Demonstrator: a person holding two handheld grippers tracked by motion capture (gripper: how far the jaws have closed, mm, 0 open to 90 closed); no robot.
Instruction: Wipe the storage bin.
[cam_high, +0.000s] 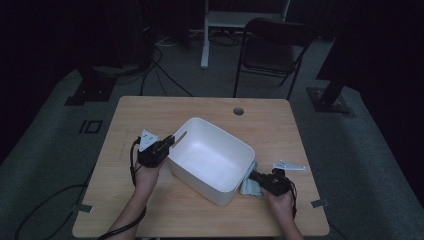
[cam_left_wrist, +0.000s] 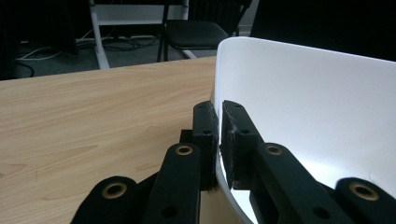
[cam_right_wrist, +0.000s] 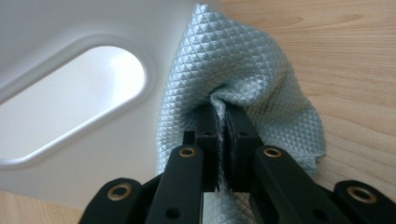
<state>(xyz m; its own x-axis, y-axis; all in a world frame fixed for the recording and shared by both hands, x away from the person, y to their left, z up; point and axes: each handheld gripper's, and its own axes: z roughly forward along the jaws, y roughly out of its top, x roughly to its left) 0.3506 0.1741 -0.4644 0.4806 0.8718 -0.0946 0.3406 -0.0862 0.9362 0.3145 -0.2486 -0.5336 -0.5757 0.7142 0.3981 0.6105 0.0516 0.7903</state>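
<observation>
Nearest me, the right gripper (cam_high: 256, 178) is clamped on a bunched pale-blue quilted cloth (cam_right_wrist: 243, 84), which lies on the wooden table (cam_high: 150, 210) against the outer wall of the white tub (cam_high: 210, 157) (right by its oval handle cutout). Further along, the left gripper (cam_left_wrist: 218, 126) pinches the tub's rim at its left corner. Beyond the table stands a dark folding chair (cam_high: 272, 47).
</observation>
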